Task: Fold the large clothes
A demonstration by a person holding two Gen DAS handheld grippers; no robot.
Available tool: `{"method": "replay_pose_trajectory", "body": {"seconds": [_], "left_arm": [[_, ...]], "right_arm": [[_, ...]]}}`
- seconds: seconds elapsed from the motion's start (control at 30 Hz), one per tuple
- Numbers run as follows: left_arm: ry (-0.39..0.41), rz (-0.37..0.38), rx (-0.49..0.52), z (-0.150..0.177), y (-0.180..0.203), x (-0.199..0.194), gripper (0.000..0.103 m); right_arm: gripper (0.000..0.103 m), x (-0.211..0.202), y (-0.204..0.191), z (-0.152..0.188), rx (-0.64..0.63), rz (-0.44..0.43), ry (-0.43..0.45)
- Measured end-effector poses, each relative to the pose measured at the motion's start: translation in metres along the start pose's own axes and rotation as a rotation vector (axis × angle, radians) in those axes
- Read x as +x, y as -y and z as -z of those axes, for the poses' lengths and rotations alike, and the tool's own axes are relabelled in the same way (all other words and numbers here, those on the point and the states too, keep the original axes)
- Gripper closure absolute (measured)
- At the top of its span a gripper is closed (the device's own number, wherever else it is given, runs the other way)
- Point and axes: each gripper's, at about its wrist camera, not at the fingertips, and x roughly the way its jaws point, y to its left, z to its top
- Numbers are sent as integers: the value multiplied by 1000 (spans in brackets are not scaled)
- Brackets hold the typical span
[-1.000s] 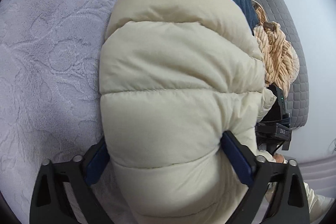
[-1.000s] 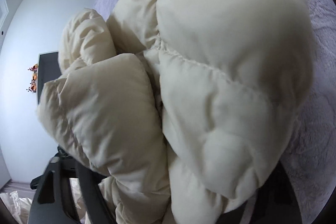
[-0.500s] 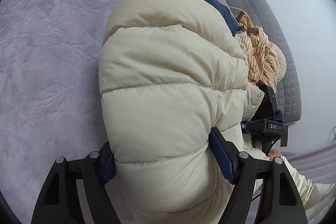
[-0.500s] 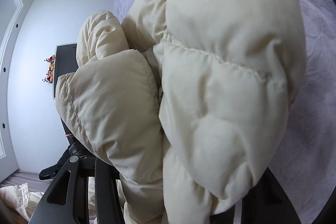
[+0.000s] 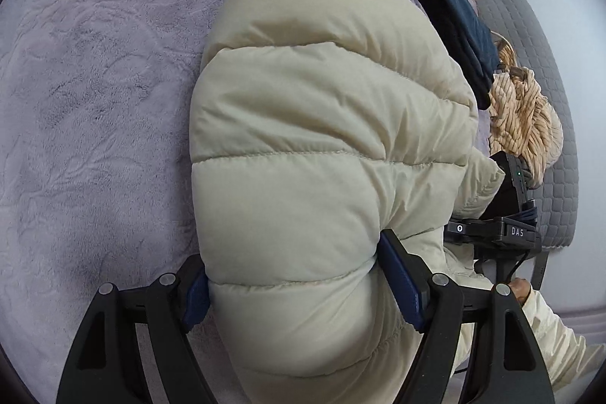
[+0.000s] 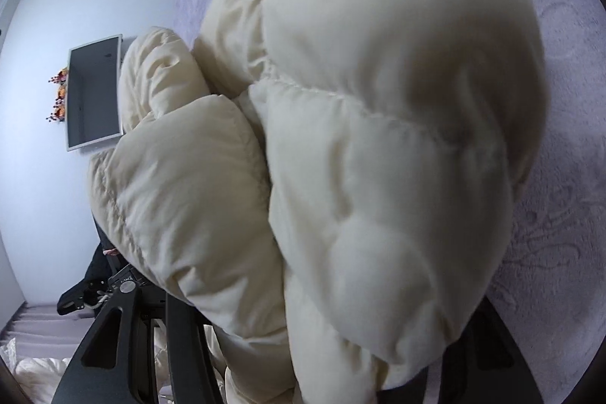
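A cream puffer jacket (image 5: 322, 139), folded into a thick bundle, fills both views above the lilac bed cover (image 5: 94, 101). My left gripper (image 5: 295, 275) is shut on its near end, with both blue pads (image 5: 397, 279) dug into the padding. In the right wrist view the same jacket (image 6: 378, 101) bulges out between the black fingers (image 6: 181, 339) of my right gripper (image 6: 325, 309). Its jaws are opening with the jacket still squeezed between them, and the bundle hides its pads. The right gripper's body (image 5: 492, 230) and a hand (image 5: 519, 290) show beside the jacket in the left wrist view.
Dark folded jeans (image 5: 454, 25) and a tan chunky knit (image 5: 522, 116) lie at the bed's far right edge, against a grey quilted cushion (image 5: 541, 70). A wall screen (image 6: 94, 93) hangs beyond the bed's left side. More cream fabric (image 6: 30, 370) lies low at the left.
Both grippers have carried the jacket sideways over the bed; the jeans, the knit and the wall screen have shifted in view. The left jaws have narrowed on the padding.
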Motion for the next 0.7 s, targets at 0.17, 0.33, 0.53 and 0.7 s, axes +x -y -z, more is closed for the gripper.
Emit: {"method": "replay_pose_trajectory", "body": {"seconds": [0.17, 0.33, 0.53, 0.7], "left_arm": [[11, -10, 30, 4, 2, -2, 24], [17, -13, 21, 3, 7, 0, 24], [106, -67, 56, 2, 15, -45, 24], [177, -90, 132, -17, 28, -66, 24]], "right_arm": [[27, -7, -28, -2, -41, 147, 8], [26, -47, -53, 5, -46, 234, 108], [80, -71, -43, 8, 49, 179, 216], [92, -56, -21, -9, 80, 189, 190]]}}
